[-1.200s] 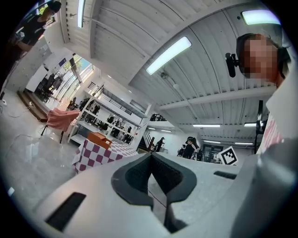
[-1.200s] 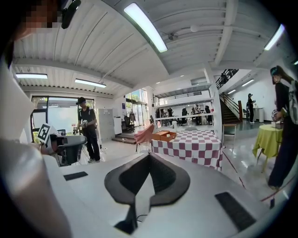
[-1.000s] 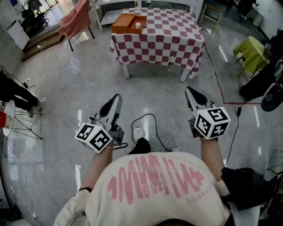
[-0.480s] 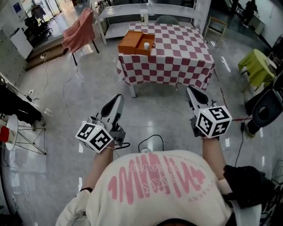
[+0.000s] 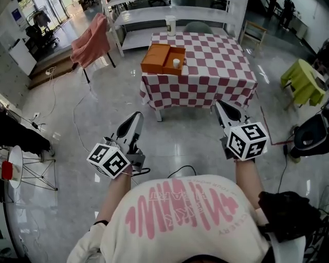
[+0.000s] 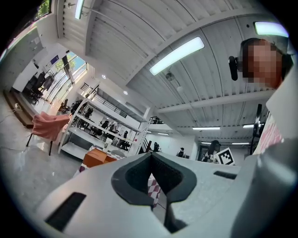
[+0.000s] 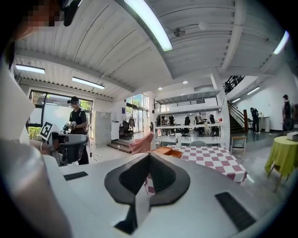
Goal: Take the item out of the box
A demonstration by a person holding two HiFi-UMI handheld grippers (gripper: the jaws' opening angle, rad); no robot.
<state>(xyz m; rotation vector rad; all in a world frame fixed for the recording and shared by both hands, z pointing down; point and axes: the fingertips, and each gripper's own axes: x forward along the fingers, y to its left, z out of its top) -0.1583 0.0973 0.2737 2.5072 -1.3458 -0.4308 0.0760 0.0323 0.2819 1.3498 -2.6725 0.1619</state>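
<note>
An open orange box (image 5: 163, 58) lies at the left end of a red-and-white checkered table (image 5: 216, 77), far ahead of me. A small white item (image 5: 176, 62) sits in its right half. My left gripper (image 5: 135, 119) and right gripper (image 5: 221, 107) are held low over the grey floor, well short of the table, both shut with nothing between the jaws. In the left gripper view the orange box (image 6: 95, 157) shows small, beyond the left gripper (image 6: 151, 157). The right gripper view has the orange box (image 7: 164, 151) and the table (image 7: 214, 158) past the right gripper (image 7: 149, 155).
A white cup (image 5: 170, 24) stands at the table's far edge. A chair draped in pink cloth (image 5: 90, 43) stands left of the table, white shelving (image 5: 154, 15) behind it. A yellow-green covered seat (image 5: 303, 82) and a black stool (image 5: 311, 138) are at the right. Cables (image 5: 77, 108) trail over the floor.
The table and orange box have come nearer and lower in the head view as I walk towards them. Both grippers keep the same pose, still shut.
</note>
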